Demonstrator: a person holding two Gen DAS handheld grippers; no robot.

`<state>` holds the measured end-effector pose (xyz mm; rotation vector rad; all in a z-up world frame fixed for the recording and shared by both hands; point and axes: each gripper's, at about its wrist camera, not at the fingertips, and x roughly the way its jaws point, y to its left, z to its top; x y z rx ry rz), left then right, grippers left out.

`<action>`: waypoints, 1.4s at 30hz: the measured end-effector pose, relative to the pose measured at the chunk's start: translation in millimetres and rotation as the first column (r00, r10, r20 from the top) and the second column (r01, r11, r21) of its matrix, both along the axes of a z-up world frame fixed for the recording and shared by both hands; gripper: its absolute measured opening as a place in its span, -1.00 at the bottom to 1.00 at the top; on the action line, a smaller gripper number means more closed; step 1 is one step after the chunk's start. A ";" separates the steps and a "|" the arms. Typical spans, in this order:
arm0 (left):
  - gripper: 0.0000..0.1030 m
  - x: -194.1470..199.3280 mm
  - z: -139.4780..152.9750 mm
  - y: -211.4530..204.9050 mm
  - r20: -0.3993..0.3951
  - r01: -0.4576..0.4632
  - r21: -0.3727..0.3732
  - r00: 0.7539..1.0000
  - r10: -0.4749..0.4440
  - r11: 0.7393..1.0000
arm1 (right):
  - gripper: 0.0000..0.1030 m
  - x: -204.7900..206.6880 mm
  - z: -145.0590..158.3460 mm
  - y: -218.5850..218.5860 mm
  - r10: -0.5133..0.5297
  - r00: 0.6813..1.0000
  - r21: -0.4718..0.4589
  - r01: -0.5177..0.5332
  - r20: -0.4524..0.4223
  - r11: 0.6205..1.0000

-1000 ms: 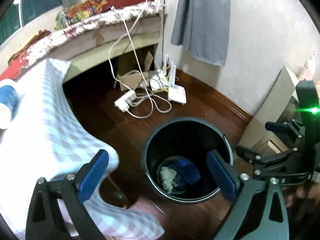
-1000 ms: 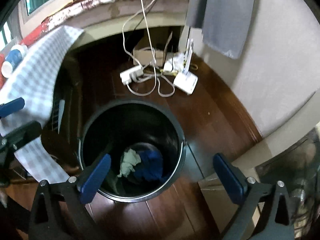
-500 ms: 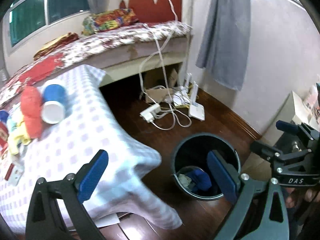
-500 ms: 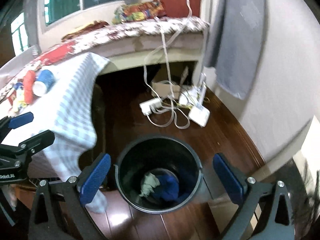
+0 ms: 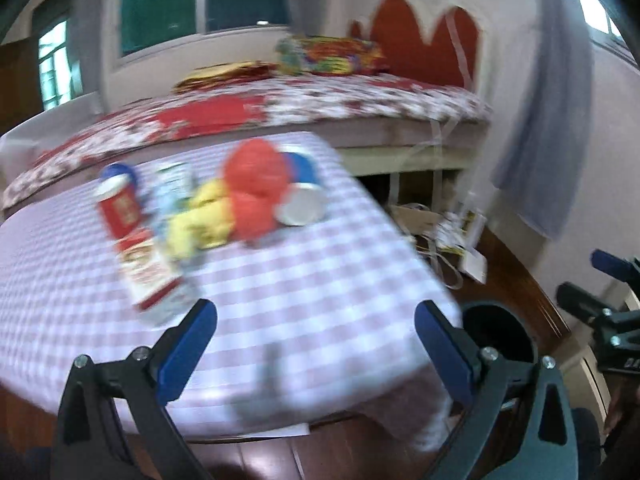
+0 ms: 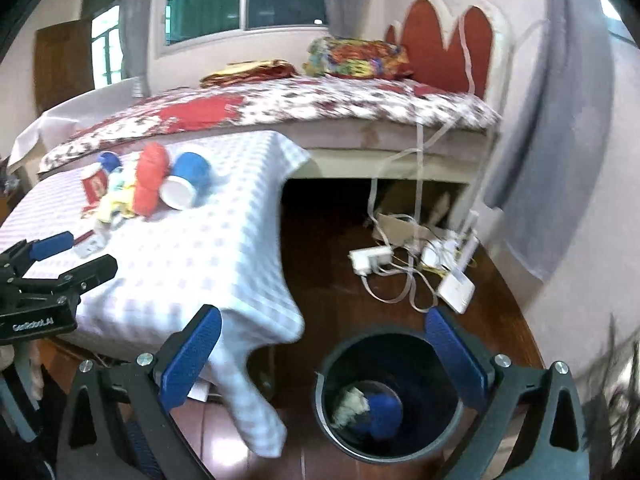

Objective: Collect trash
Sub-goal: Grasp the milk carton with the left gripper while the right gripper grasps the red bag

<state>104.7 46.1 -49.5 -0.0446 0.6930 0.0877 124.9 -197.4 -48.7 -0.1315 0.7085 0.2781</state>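
A black bin (image 6: 390, 396) stands on the floor with a pale wad (image 6: 351, 403) and a blue piece (image 6: 382, 414) inside; its rim also shows in the left wrist view (image 5: 498, 336). My right gripper (image 6: 326, 360) is open and empty above it. My left gripper (image 5: 316, 350) is open and empty over the near edge of the checked tablecloth (image 5: 300, 280). On the cloth lies a blurred cluster: red crumpled item (image 5: 256, 192), blue paper cup (image 5: 302, 196), yellow wrapper (image 5: 200, 220), red carton (image 5: 146, 276). The cluster shows in the right wrist view too (image 6: 150, 178).
A bed (image 6: 280, 108) with a patterned cover stands behind the table. A power strip (image 6: 370, 260), white cables and a router (image 6: 456, 292) lie on the wooden floor by the wall. A grey cloth (image 6: 560, 140) hangs on the right wall.
Both grippers have risen and tilted up from the bin. The left one has swung left toward the table, bringing the trash on the cloth into view. Both stay open.
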 end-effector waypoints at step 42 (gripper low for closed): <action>0.47 56.4 -61.2 178.3 -0.126 -0.386 -0.117 0.920 0.372 0.915 | 0.52 142.8 -16.2 252.9 0.321 0.947 -0.002 -0.321 -0.010 0.947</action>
